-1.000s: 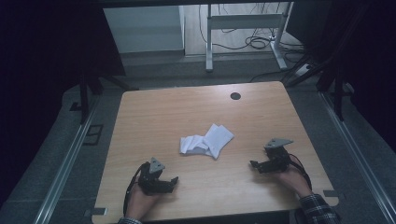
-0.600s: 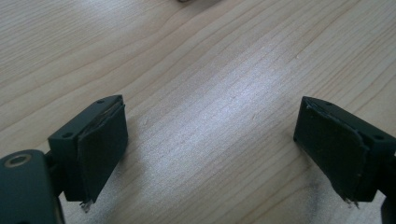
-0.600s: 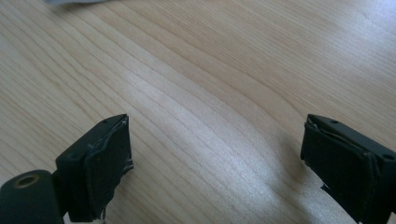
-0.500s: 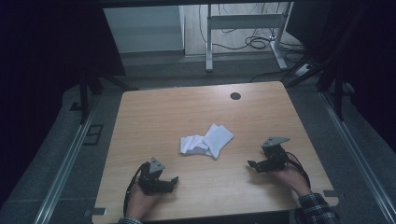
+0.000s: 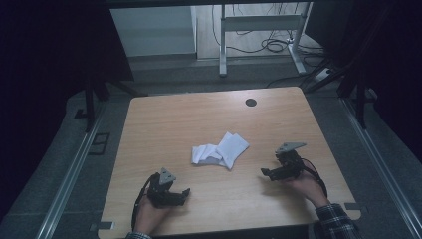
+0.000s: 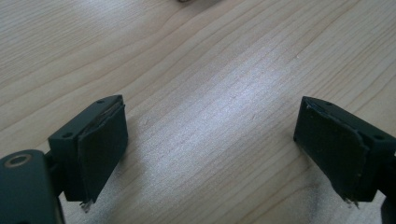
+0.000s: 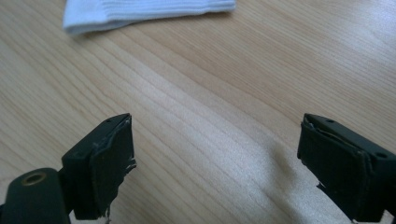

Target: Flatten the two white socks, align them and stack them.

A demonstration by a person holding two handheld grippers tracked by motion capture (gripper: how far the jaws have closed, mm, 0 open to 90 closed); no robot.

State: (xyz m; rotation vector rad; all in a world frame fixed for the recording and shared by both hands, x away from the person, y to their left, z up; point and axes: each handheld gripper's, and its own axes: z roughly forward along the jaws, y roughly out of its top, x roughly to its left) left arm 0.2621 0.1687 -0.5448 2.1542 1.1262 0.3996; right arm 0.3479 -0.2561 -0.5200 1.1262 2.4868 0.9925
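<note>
Right gripper view: hand-held gripper point(image 7: 215, 158) wide apart, empty, near sock point(image 7: 144, 11).

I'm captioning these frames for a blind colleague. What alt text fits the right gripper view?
The right gripper hangs open just above a light wooden table, its two black jaws wide apart with nothing between them. A white ribbed sock lies flat on the wood beyond the jaws, at the top edge.

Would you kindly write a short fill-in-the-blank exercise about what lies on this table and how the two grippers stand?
The crumpled white ribbed cloth lies on the ____ table.
The left gripper has its jaws ____.
The right gripper holds ____.
The small round hole near the table's far edge is ____ in colour.

Missing words: wooden; open; nothing; black
</note>
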